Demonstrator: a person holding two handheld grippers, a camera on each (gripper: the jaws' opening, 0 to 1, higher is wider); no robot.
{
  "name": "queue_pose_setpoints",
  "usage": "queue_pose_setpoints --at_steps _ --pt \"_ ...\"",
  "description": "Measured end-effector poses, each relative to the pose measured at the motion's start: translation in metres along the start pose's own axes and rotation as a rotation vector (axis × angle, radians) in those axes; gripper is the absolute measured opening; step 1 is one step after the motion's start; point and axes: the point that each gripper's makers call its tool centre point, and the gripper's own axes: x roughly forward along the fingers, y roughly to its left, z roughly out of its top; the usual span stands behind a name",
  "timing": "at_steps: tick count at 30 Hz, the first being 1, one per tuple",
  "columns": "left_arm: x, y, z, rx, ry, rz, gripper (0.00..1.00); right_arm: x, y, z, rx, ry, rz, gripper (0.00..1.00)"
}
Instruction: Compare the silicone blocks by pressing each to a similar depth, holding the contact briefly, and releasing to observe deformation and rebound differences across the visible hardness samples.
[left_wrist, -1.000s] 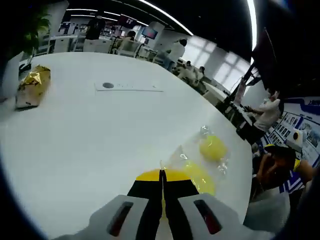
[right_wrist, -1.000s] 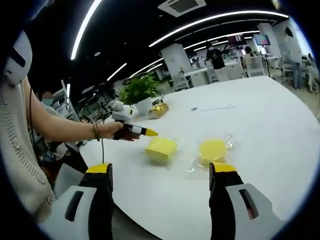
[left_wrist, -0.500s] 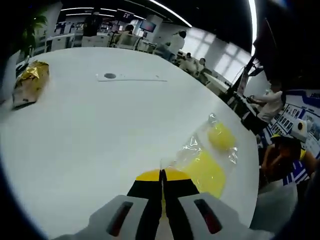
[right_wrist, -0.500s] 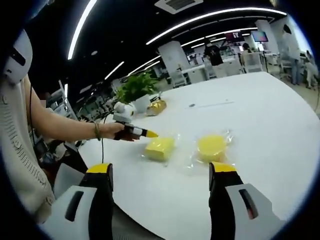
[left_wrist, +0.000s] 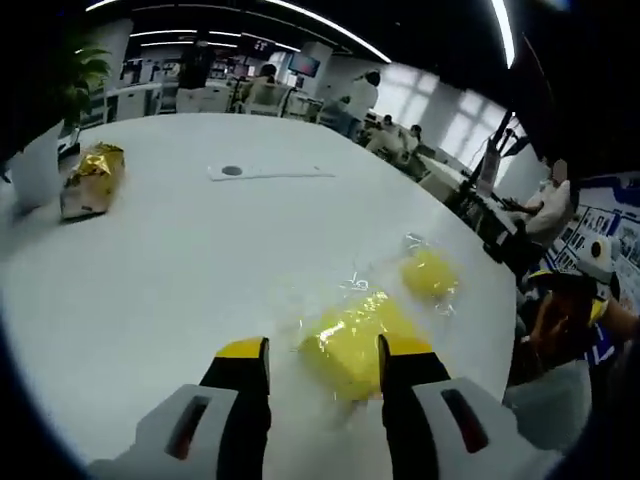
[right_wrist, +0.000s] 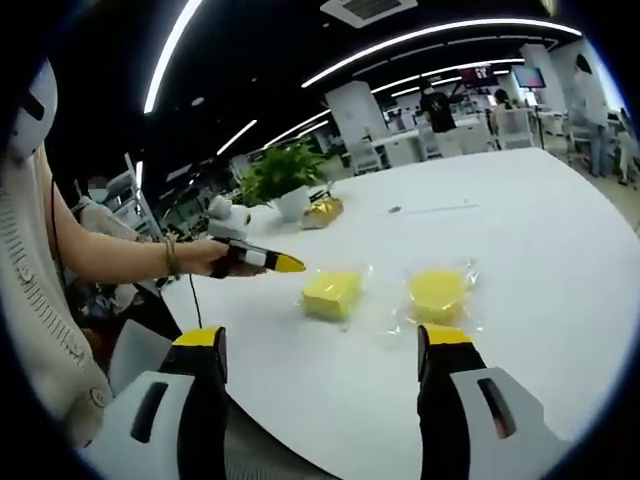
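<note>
A square yellow silicone block (left_wrist: 348, 347) in clear wrap lies on the white table (left_wrist: 150, 260), seen between the tips of my open left gripper (left_wrist: 322, 368) and just ahead of them. A round yellow block (left_wrist: 428, 275), also wrapped, sits farther right. In the right gripper view the square block (right_wrist: 332, 293) and the round block (right_wrist: 438, 293) lie side by side beyond my right gripper (right_wrist: 322, 345), which stands wide open with nothing in it. The left gripper (right_wrist: 262, 260), held by a hand, hovers a little left of the square block without touching it.
A gold foil packet (left_wrist: 90, 178) and a white plant pot (left_wrist: 35, 170) stand at the table's far left. A thin white strip with a dark dot (left_wrist: 270, 172) lies farther back. People sit beyond the table's right edge. The potted plant (right_wrist: 285, 185) shows behind the blocks.
My left gripper has gone from shut to open, and its view now has the square block between the jaw tips. The right gripper stays open and nearly still.
</note>
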Motion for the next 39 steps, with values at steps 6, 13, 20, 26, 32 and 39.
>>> queue_pose_setpoints --at_steps 6,13,20,26,32,39 --pt "-0.045 -0.034 -0.018 -0.023 -0.065 -0.016 0.47 0.006 0.013 -0.009 -0.067 0.043 0.017 0.71" --pt "-0.093 -0.071 -0.025 -0.026 -0.169 -0.037 0.55 0.007 0.025 -0.009 -0.105 0.025 0.056 0.70" --pt "-0.124 -0.084 -0.039 0.054 -0.200 0.002 0.62 0.001 0.027 -0.009 -0.115 0.021 0.080 0.71" --pt "-0.139 -0.089 -0.050 0.089 -0.198 0.038 0.65 -0.016 0.014 -0.011 -0.119 0.018 0.047 0.71" --pt "-0.140 -0.099 -0.059 0.088 -0.167 0.022 0.69 -0.029 0.001 -0.017 -0.120 0.027 0.018 0.72" --pt "-0.139 -0.105 -0.065 0.118 -0.119 0.002 0.71 -0.032 0.008 -0.018 -0.103 0.012 0.036 0.72"
